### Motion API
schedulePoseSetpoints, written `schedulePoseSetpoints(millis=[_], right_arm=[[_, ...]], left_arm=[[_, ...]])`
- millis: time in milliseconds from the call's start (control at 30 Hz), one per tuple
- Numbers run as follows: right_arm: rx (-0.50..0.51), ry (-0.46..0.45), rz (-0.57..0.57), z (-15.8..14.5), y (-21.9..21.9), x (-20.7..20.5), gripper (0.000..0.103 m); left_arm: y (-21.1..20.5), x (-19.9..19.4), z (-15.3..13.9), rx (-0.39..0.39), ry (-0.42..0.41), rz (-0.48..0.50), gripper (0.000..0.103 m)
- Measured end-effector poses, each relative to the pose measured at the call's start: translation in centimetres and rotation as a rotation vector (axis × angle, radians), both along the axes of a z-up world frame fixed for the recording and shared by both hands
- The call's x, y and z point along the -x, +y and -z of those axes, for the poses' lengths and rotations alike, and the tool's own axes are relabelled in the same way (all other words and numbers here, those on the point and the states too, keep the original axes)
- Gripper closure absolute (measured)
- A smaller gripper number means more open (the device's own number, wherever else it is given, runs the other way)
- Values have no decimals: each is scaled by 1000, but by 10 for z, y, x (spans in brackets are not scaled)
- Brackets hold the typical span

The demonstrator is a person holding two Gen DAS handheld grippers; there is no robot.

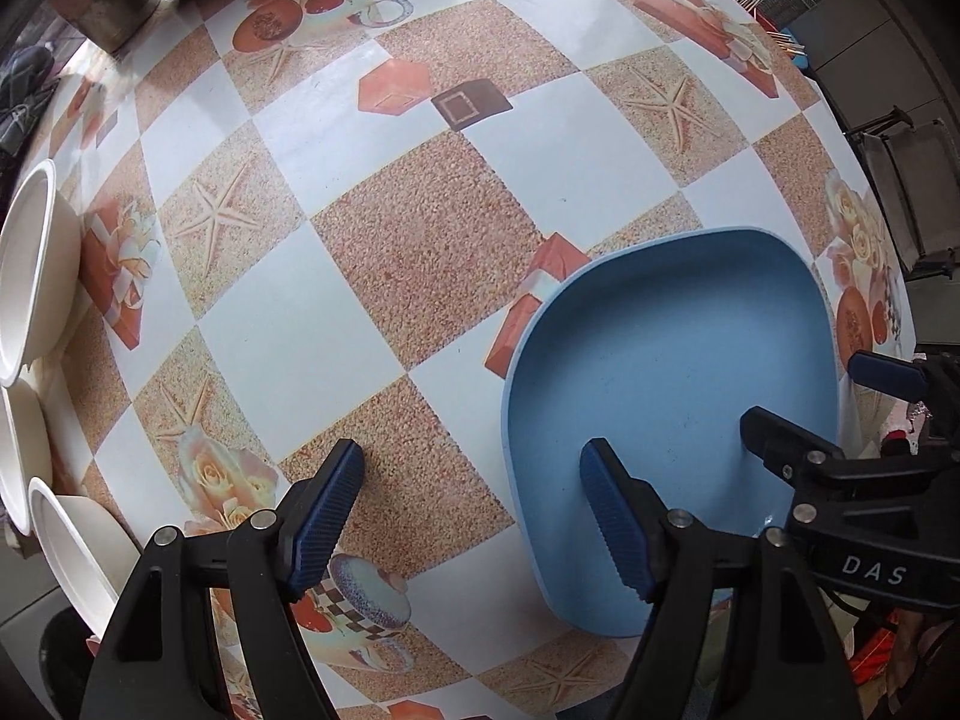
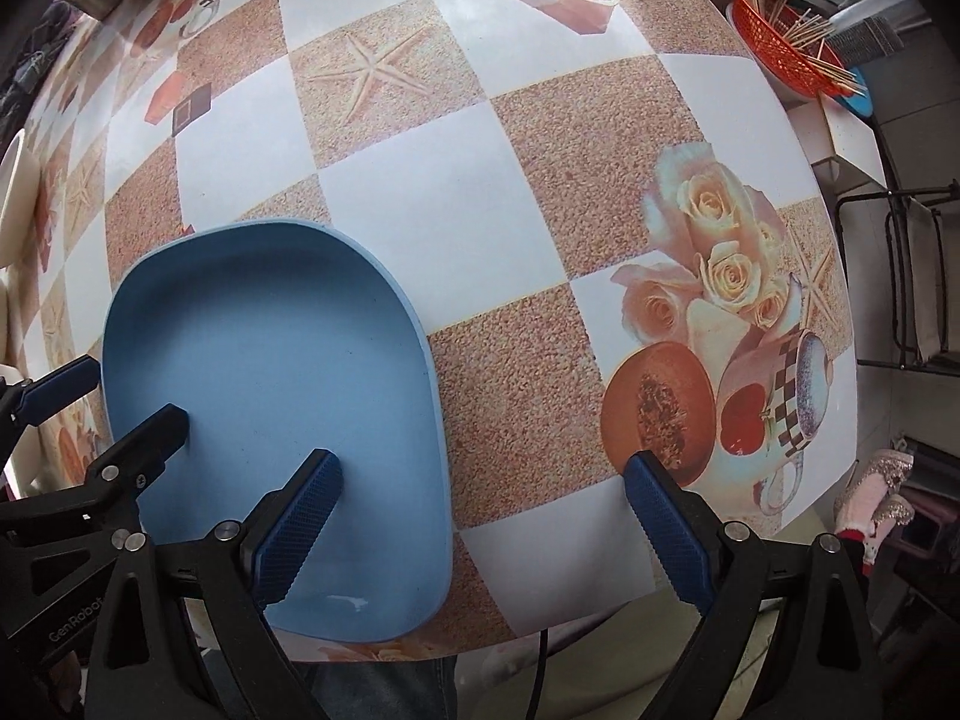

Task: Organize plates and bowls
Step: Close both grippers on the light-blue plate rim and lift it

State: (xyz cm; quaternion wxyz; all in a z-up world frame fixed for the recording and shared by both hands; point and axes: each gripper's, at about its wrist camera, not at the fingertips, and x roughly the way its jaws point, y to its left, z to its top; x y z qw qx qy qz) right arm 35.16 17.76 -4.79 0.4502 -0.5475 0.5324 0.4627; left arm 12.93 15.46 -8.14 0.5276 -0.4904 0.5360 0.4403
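The blue plate (image 1: 672, 420) is lying flat on the patterned tablecloth (image 1: 420, 252), near the table edge closest to me, w/ a wet-looking smear on its near rim. I'm hovering both grippers straight down over it: my left gripper (image 1: 474, 525) is standing wide apart, straddling the plate's left rim, one finger over the plate, the other over bare cloth; my right gripper (image 2: 480, 516) is likewise apart, straddling the right rim. Nothing is clamped yet. White bowls (image 1: 30, 264) are sitting well apart at the far left. Risks, imo: both grippers are crowding one plate, so fingers could knock together; a shallow pinch on that thin rim could slip, esp. if wet; a nudge could push it off the edge.
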Motion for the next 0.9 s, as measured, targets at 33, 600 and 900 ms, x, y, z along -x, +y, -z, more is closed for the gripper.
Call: schedulePoseSetpoints(millis=[33,600,900], right_arm=[[-4,0,4,-3,-2,-5,8],[-24,99,-55,-28,-21,44,68],[34,164,-133,-27,-50,104,68]], left_arm=[[-1,1,-1,0,-1,-1,25],[-8,-57,-14,15,-45,119,72],[-60,-6,-25,49,-11,76,76]])
